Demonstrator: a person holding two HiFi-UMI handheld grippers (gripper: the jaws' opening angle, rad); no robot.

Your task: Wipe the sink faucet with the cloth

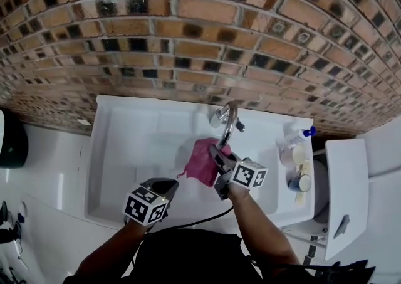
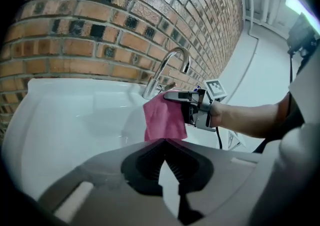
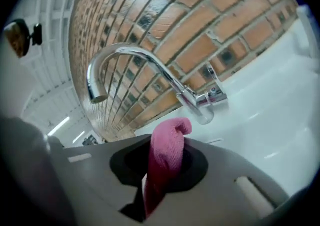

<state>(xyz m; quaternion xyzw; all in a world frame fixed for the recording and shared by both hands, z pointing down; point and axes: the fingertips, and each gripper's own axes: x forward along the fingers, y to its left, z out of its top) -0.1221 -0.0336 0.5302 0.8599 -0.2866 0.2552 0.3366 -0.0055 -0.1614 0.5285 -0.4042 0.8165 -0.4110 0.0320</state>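
Head view: at frame centre, your right hand-held gripper [image 1: 220, 165] holds a pink microfibre cloth [image 1: 202, 162] close by the curved chrome faucet [image 1: 229, 123], over the white ceramic sink [image 1: 125, 145].

Left gripper view: at lower centre, your left hand-held gripper [image 2: 165, 142] is closed and empty.

Right gripper view: the jaws clamp the cloth at lower centre, with the faucet arching at upper left.

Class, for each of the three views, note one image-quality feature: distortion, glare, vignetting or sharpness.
Head view: the brick wall courses bow with lens distortion, and the white sink looks nearly washed out. Left gripper view: black vignette in the corners. Right gripper view: glare streaks on the chrome faucet; the cloth is sharp.
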